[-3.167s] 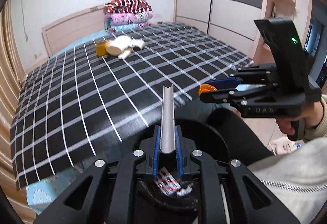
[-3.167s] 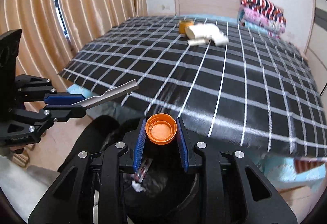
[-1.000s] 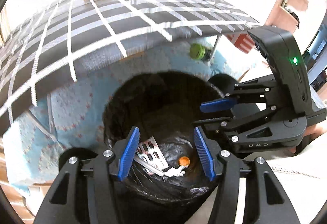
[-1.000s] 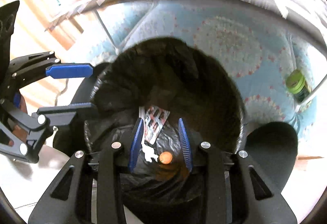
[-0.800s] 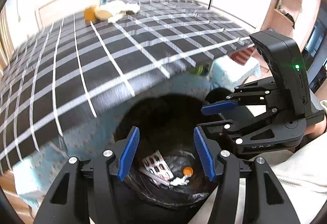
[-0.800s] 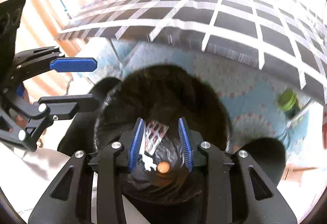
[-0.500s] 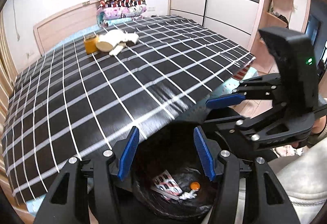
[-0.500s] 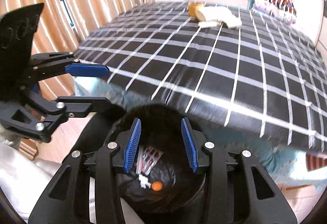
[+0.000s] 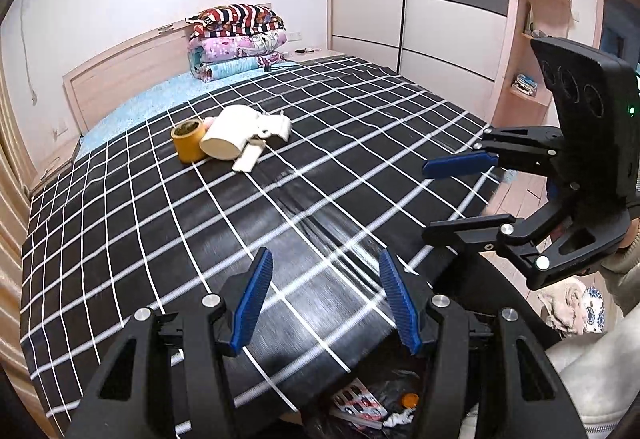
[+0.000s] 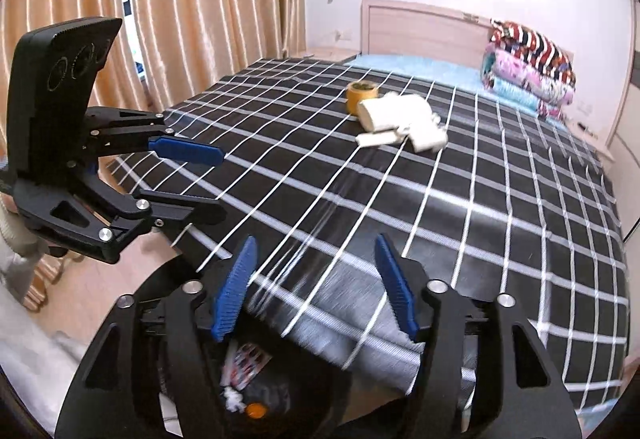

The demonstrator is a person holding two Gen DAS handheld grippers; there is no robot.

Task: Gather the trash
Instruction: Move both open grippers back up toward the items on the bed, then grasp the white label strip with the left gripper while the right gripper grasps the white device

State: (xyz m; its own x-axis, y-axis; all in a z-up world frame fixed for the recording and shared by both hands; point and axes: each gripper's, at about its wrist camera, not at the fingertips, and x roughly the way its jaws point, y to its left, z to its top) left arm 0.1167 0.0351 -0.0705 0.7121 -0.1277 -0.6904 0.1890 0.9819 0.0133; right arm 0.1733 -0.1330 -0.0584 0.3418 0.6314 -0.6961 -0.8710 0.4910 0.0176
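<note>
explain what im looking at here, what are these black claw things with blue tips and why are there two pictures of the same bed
The claws are two handheld grippers, one in each of a person's hands. Each carries a wide-angle camera looking along its fingers, so you get two views. The left gripper fills the bottom of its own picture, and the right gripper the bottom of its own; each also appears at the edge of the other's view. Both are empty, and the right one's jaws are opening. On the checked bedspread lie a yellow tape roll and a white paper roll with paper scraps. Below is a black-lined bin holding a blister pack and an orange cap.
</note>
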